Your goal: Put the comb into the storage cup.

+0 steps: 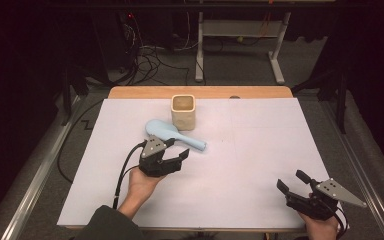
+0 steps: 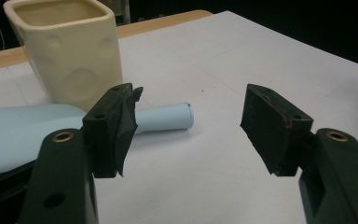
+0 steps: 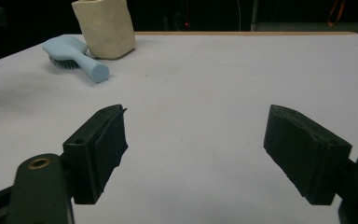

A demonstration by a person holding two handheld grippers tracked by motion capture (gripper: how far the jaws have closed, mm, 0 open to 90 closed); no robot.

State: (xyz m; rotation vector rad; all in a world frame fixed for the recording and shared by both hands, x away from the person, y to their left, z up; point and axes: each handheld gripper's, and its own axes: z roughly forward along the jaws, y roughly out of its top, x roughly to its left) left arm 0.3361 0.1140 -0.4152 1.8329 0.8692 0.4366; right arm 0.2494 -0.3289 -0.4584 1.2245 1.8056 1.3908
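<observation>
Hairbrush [image 1: 172, 134] is seen lying just near of the cream cup [image 1: 183, 111], left claw [image 1: 172, 156] spread wide beside its handle. Cup could be knocked if the handle is taken clumsily. Right claw [image 1: 294, 186], jaws apart, is held empty at the near right of the counter [image 1: 260, 150].

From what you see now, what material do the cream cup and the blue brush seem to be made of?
The cream cup looks like glazed ceramic: thick walls, a soft sheen and shallow round dimples. The blue brush looks like matte moulded plastic: uniform pale colour, smooth rounded handle, dark bristles underneath.

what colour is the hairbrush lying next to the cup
Pale blue. The hairbrush shows best in the right gripper view, beside the cream cup.
</observation>
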